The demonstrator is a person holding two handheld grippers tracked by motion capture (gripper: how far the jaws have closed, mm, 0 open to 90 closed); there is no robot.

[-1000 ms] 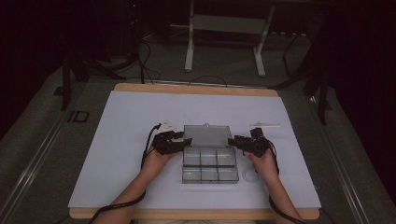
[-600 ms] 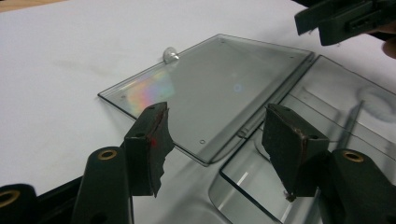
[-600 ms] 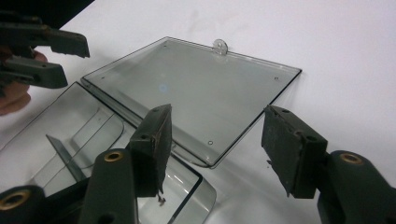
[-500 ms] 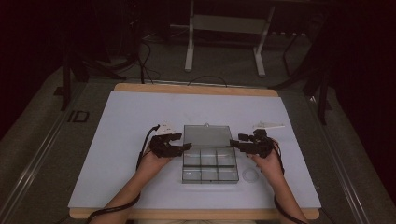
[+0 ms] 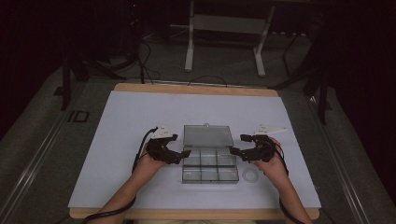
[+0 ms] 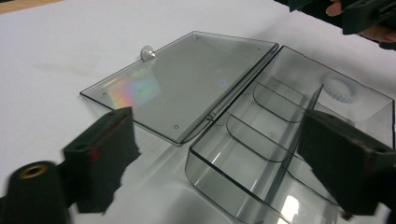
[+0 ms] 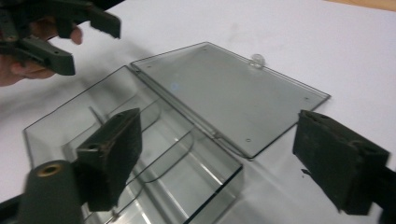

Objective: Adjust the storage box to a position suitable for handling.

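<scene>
A clear plastic compartment box [image 5: 208,167] sits mid-table with its lid [image 5: 208,135] swung flat onto the table on the far side. My left gripper [image 5: 183,154] hovers at the box's left end and my right gripper [image 5: 235,151] at its right end, both pointing inward. In the left gripper view the left gripper [image 6: 219,123] has its jaws spread wide above the box [image 6: 280,140] and lid [image 6: 187,84], pads touching nothing. The right gripper [image 7: 222,126] stands just as wide over the box [image 7: 154,140]. Both pairs of jaws have just been opening, with nothing gripped between them.
A small clear round ring [image 5: 250,175] lies on the white table cover [image 5: 116,140] just right of the box. The wooden table edge [image 5: 196,213] runs along the near side. Dark stands and cables stand beyond the far edge.
Both grippers have drawn slightly back from the box toward the near side, and their jaws have spread wider. The lid lies flat throughout.
</scene>
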